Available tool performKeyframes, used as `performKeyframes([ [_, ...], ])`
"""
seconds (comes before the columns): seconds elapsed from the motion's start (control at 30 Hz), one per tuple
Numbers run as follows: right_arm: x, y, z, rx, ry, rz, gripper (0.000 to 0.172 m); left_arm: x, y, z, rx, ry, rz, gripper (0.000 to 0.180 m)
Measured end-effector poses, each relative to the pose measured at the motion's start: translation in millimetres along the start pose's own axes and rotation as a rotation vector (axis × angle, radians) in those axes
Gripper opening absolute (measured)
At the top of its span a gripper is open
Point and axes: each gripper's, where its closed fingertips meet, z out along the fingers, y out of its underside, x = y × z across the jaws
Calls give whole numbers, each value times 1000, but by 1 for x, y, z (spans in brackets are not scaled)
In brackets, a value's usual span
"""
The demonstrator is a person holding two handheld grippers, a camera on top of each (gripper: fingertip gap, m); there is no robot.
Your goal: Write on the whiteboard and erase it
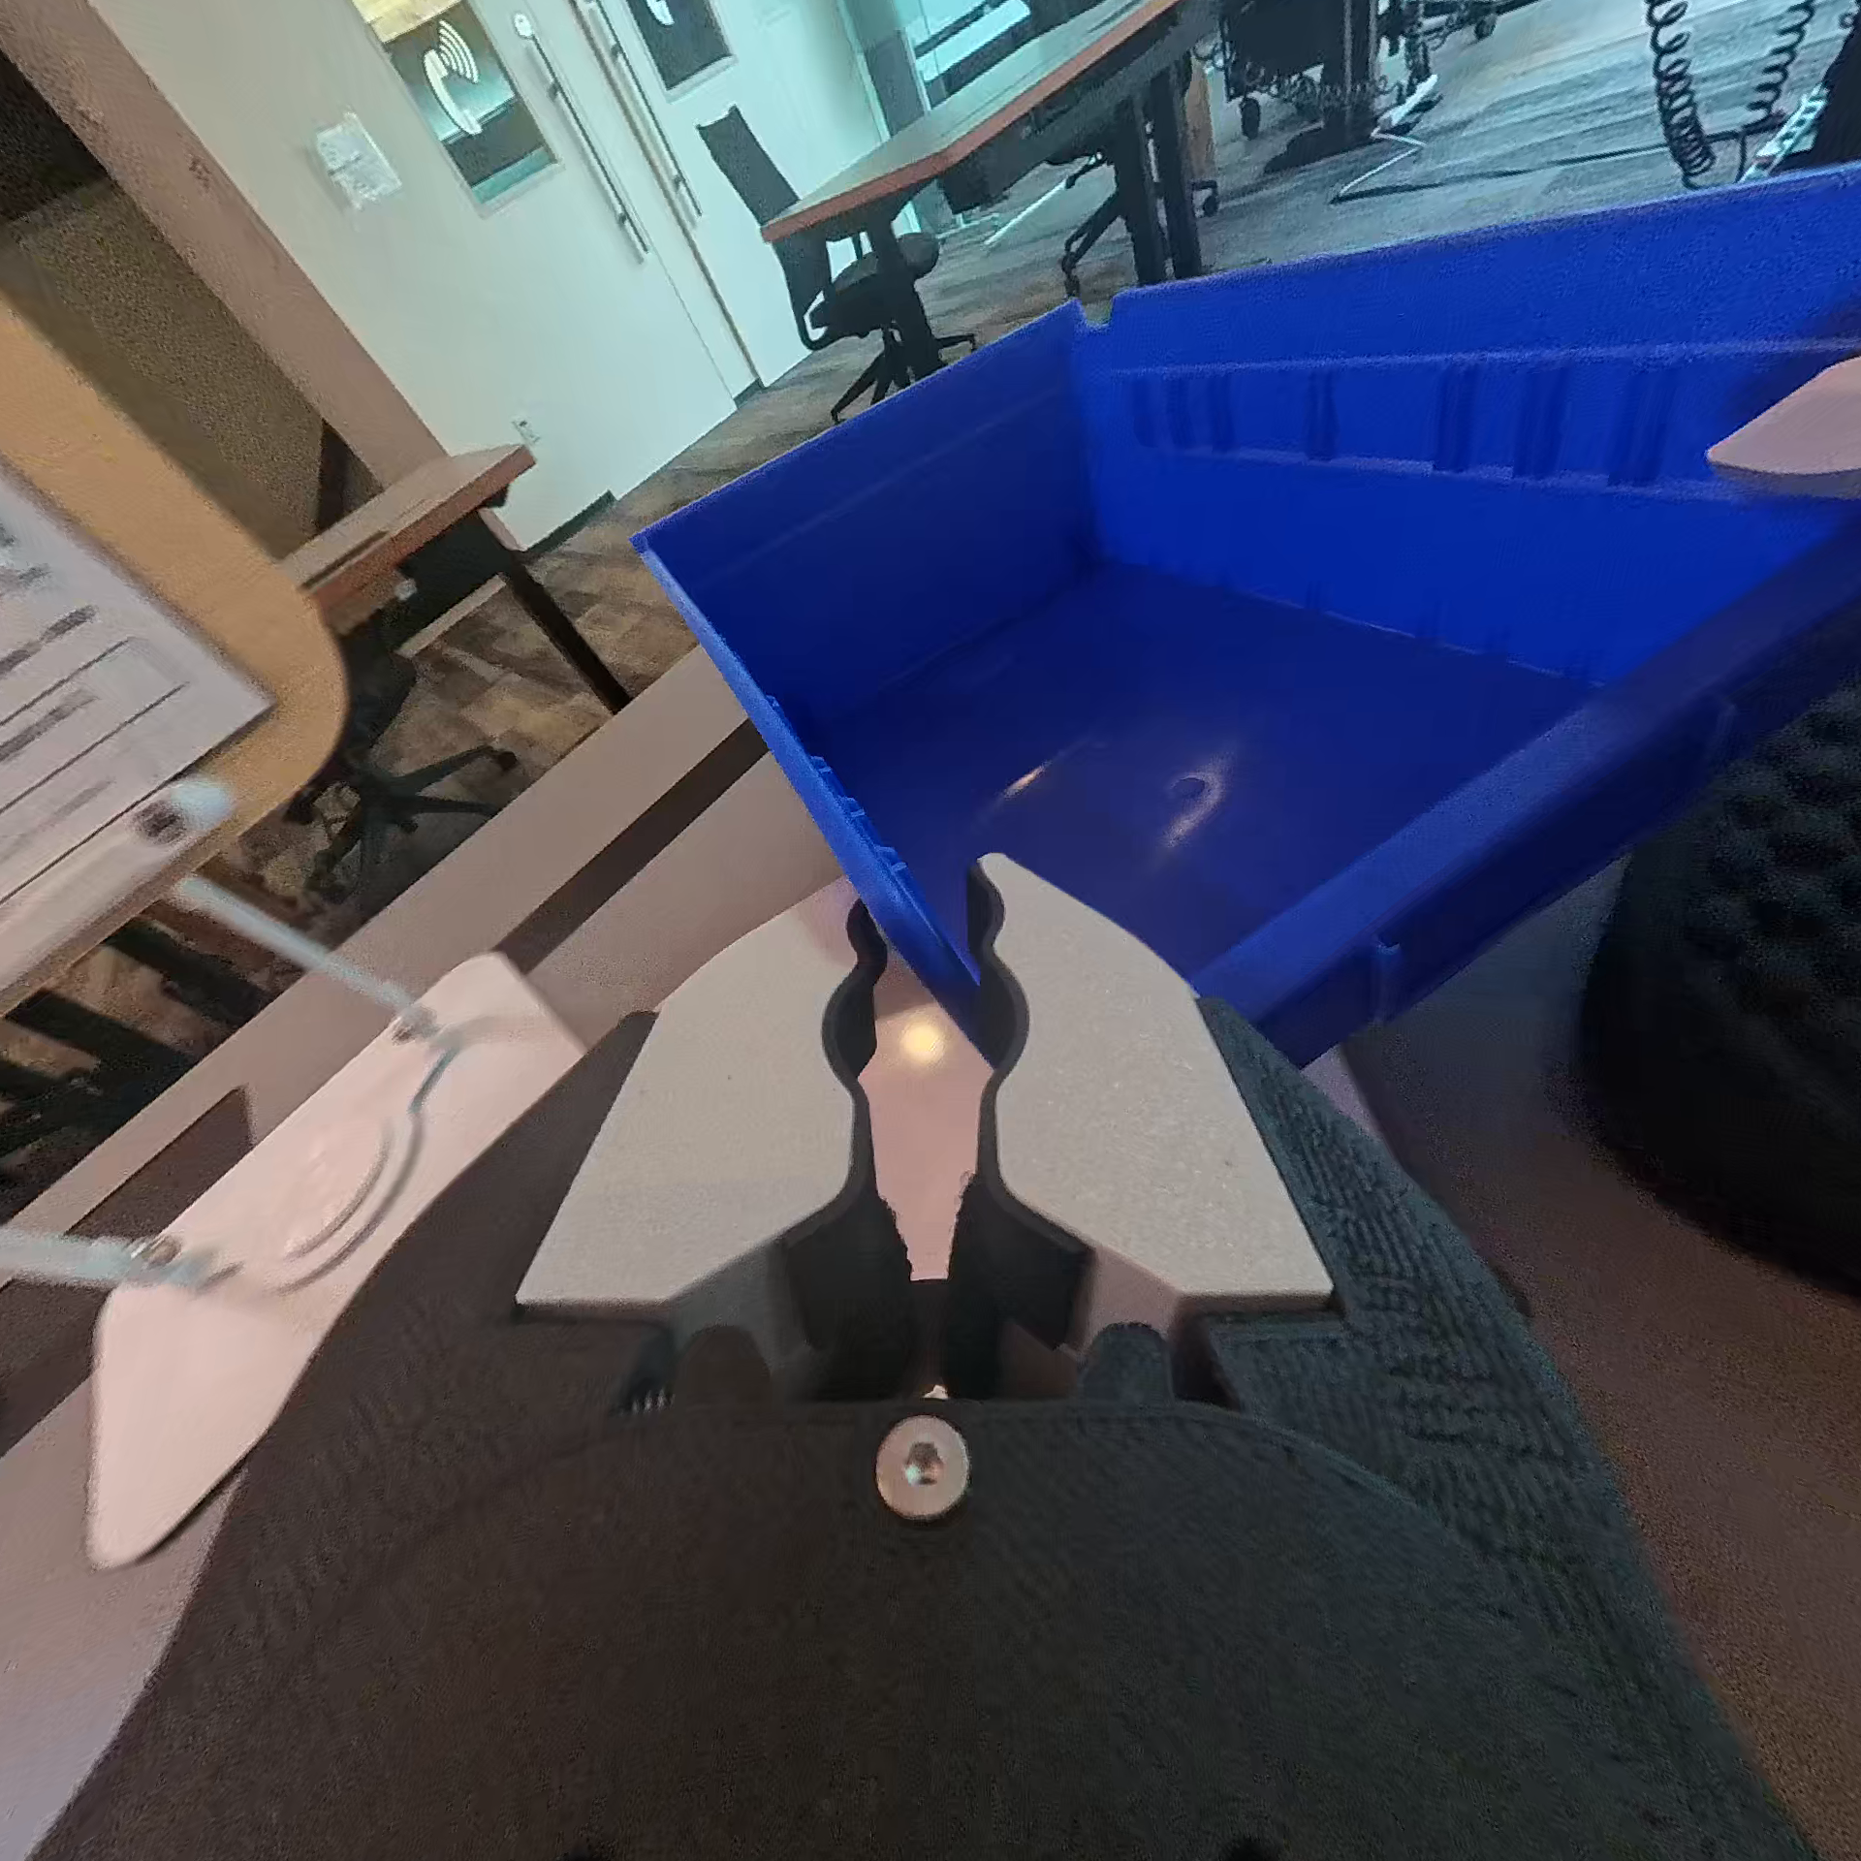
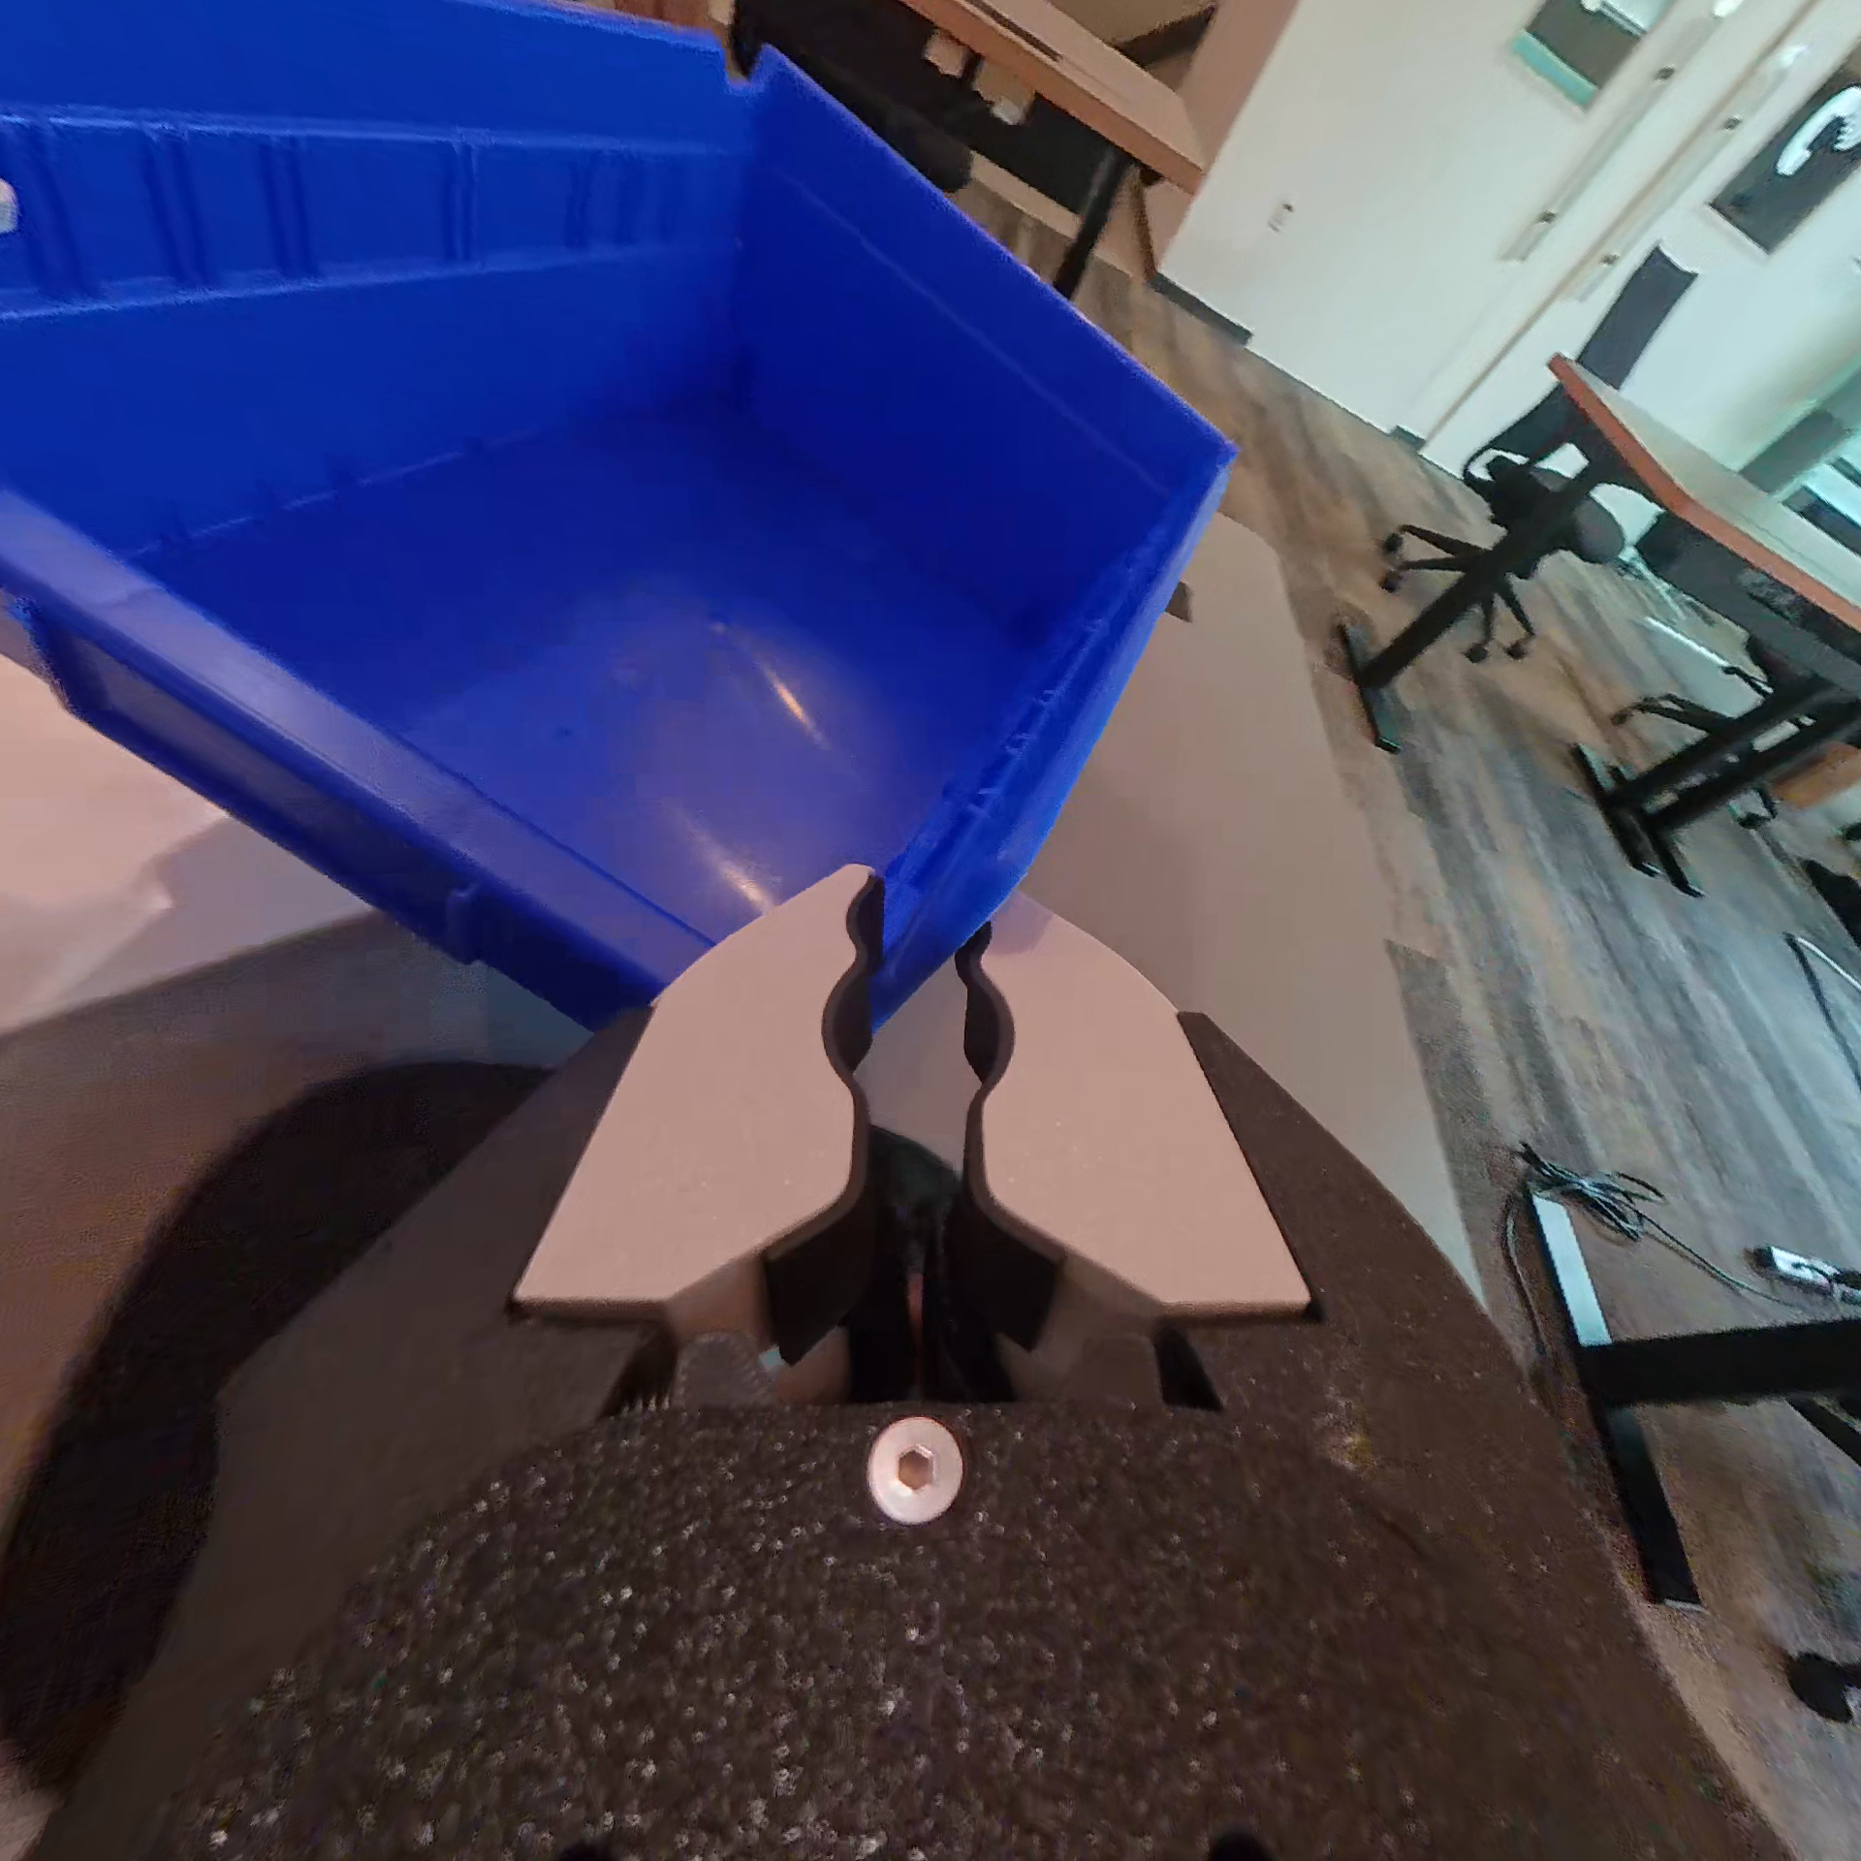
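1. A blue plastic bin (image 1: 1259,624) is sitting tilted between the two grippers, its open top turned toward both cameras and its glossy floor catching streaks of light.
2. The left gripper (image 1: 921,942) is pinching the bin's left side wall near the front corner; the thin blue wall is running down between the black wavy pads, one finger inside the bin and the other outside it.
3. The right gripper (image 2: 921,942) is pinching the opposite side wall in the same way; its left finger (image 2: 806,967) is lying inside the bin and the outer one is sitting against the ribbed outside face, though the contact of that outer pad is probably close rather than plainly visible.
4. A tip of the right gripper is showing in the left wrist view at the far right edge, against the bin's wall.
5. A pale tabletop (image 2: 1208,806) is lying under the bin.
6. The whiteboard named in the task is not showing clearly; a white sheet with blurred lines on a tan board (image 1: 91,695) is leaning at the left of the left wrist view, and whether that is it cannot be told.
7. Behind, office chairs (image 1: 876,292) and wood-topped desks (image 2: 1712,504) are standing on patterned carpet.
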Motion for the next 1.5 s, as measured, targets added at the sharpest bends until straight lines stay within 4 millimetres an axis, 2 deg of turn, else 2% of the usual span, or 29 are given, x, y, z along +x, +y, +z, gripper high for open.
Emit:
performKeyframes([
  [0.17, 66, 31, 25, -13, 94, 29, 12, 41, -19, 53, -10, 30, -21, 17],
  [0.33, 108, 58, 31, -42, 162, 69, 11, 77, -30, 85, -22, 77, -18, 19],
  [0.47, 121, 82, 25, -79, 169, 146, 9, 111, -16, 86, -42, 144, 9, 25],
  [0.57, 114, 95, 23, -128, 125, 176, 10, 116, -15, 83, -38, 180, -39, 30],
  [0.63, 110, 96, 18, -142, 109, 205, 18, 121, -16, 74, -57, 289, -69, 58],
  [0.7, 108, 85, 6, -92, 134, 250, 43, 116, -24, 57, -33, 356, -84, 96],
  [0.77, 101, 68, -8, -32, 136, 286, 72, 103, -36, 32, 18, 410, -105, 118],
  [0.83, 82, 47, -20, 40, 99, 309, 99, 80, -43, -3, 77, 420, -120, 123],
  [0.9, 53, 26, -32, 99, 34, 317, 112, 52, -43, -45, 146, 398, -131, 123],
  [0.97, 16, 9, -40, 147, -47, 309, 114, 20, -33, -90, 208, 329, -132, 118],
  [1.1, -63, -14, -48, 212, -239, 305, 112, -53, 24, -173, 190, 99, -141, 104],
  [1.2, -107, -25, -46, 221, -347, 329, 114, -95, 73, -228, 146, 18, -255, 104],
  [1.27, -128, -33, -41, 240, -389, 341, 113, -121, 104, -261, 97, -39, -320, 104],
  [1.37, -150, -48, -31, 282, -427, 358, 110, -169, 145, -303, 10, -231, -320, 104],
  [1.43, -160, -54, -23, 280, -442, 339, 108, -199, 169, -321, -49, -362, -344, 103],
  [1.5, -163, -56, -14, 258, -424, 297, 106, -215, 191, -327, -104, -429, -373, 97],
])
